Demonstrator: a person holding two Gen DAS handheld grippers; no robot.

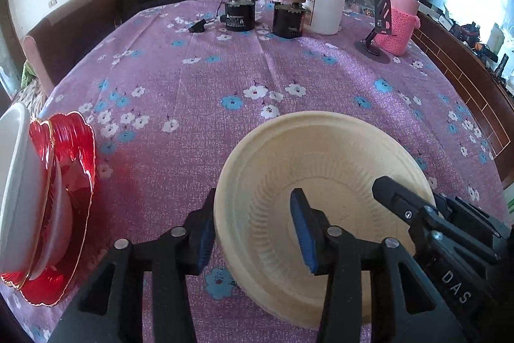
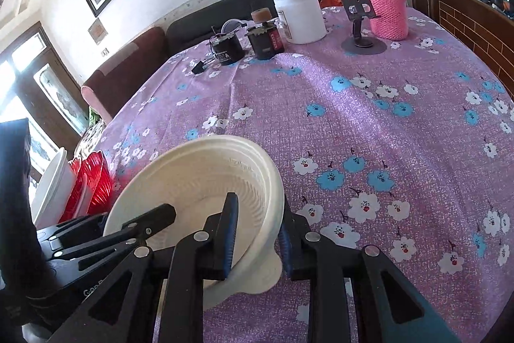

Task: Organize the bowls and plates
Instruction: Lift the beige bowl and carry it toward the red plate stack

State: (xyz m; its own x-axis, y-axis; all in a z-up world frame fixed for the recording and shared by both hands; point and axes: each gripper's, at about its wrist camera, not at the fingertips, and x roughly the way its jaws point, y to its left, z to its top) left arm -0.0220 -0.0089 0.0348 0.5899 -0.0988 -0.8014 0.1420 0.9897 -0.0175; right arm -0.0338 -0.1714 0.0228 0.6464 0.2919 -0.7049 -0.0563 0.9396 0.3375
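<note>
A cream ribbed bowl (image 1: 324,169) sits on the purple flowered tablecloth (image 1: 225,79), close in front of me. My left gripper (image 1: 257,233) is open and straddles the bowl's left rim, one finger outside and one inside. My right gripper (image 2: 257,233) is open and straddles the bowl's (image 2: 205,169) right rim the same way. It also shows in the left wrist view as a black finger (image 1: 395,198) over the bowl's right side. At the left edge a white bowl (image 1: 16,182) rests on stacked red glass plates (image 1: 74,156).
At the far side of the table stand two black motors (image 1: 239,15), a white jar (image 1: 324,5), a phone stand (image 1: 379,31) and a pink-sleeved flask (image 1: 401,18). A dark sofa lies behind the table. A wooden cabinet runs along the right.
</note>
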